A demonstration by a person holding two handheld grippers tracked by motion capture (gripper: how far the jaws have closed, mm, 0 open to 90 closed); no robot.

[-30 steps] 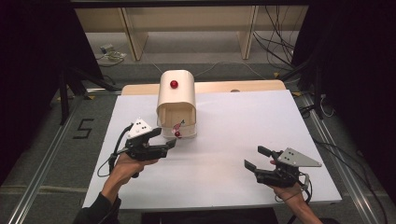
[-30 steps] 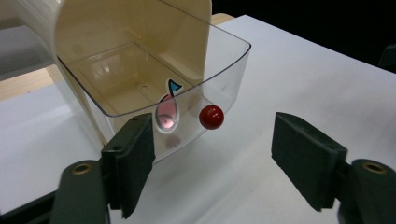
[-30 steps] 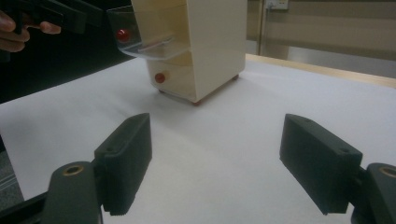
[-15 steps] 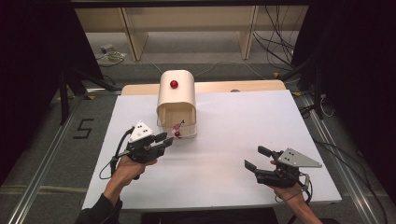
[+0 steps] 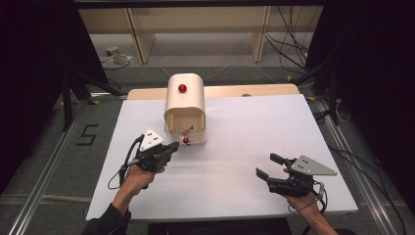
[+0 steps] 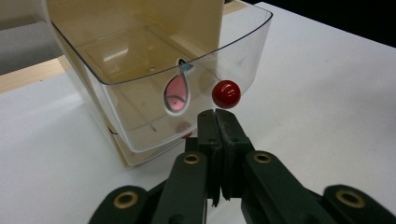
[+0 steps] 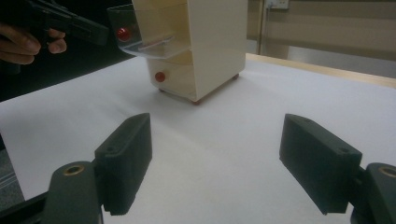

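A cream box (image 5: 184,100) with a red knob (image 5: 182,88) on top stands at the back of the white table (image 5: 254,132). Its clear plastic drawer (image 6: 154,88) sticks out in front and carries a small red ball knob (image 6: 226,94). My left gripper (image 6: 215,114) has just been closing and now stands shut, pads together with nothing between them, its tips just under and short of that ball. From above, the left gripper (image 5: 174,145) points at the drawer's front. My right gripper (image 7: 217,128) rests open at the front right (image 5: 266,165), holding nothing.
A lower red knob (image 7: 160,76) sits on the box's base under the drawer. A wooden board (image 5: 244,91) edges the table's far side, with shelving legs and cables on the floor beyond. Bare white surface lies between the two grippers.
The left gripper's jaws have come together from open to shut in front of the drawer, and that hand has turned a little. The right gripper has stayed put.
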